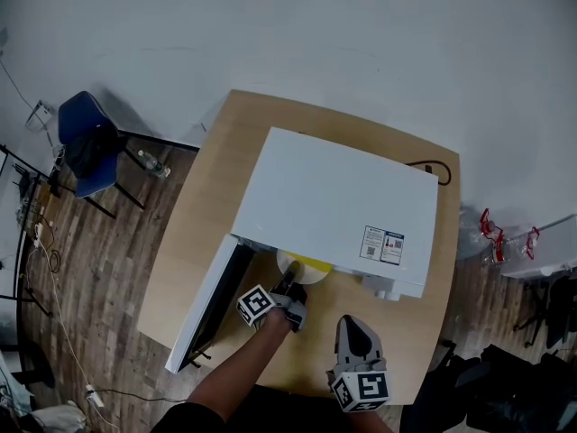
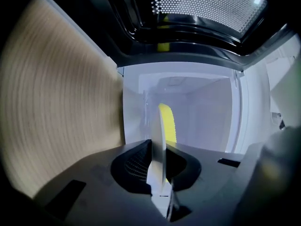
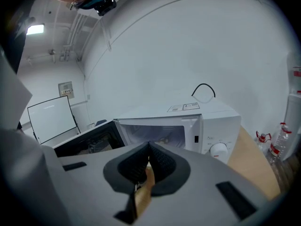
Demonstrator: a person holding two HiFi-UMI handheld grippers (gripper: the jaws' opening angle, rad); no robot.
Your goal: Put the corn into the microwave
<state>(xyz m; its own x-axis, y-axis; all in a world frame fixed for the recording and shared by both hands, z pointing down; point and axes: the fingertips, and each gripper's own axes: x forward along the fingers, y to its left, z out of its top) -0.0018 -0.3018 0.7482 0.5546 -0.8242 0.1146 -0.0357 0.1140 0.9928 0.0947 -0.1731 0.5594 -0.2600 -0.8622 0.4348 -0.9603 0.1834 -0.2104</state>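
A white microwave (image 1: pixel 334 201) stands on the wooden table (image 1: pixel 189 233), its door (image 1: pixel 212 300) swung open to the left. My left gripper (image 1: pixel 290 289) is shut on the rim of a white plate (image 1: pixel 305 274) that carries the yellow corn (image 1: pixel 312 262), right at the oven's mouth. In the left gripper view the plate (image 2: pixel 158 126) shows edge-on between the jaws, with the corn (image 2: pixel 168 121) behind it and the white cavity (image 2: pixel 207 107) ahead. My right gripper (image 1: pixel 354 325) hovers over the table's front edge, shut and empty. In its own view it (image 3: pixel 149 146) points at the microwave (image 3: pixel 207 126).
A black cable (image 1: pixel 435 170) lies behind the microwave. On the floor to the left stand a blue chair (image 1: pixel 86 142) and a bottle (image 1: pixel 153 163). Water bottles (image 3: pixel 282 142) stand right of the table. A whiteboard (image 3: pixel 51 119) is at the left.
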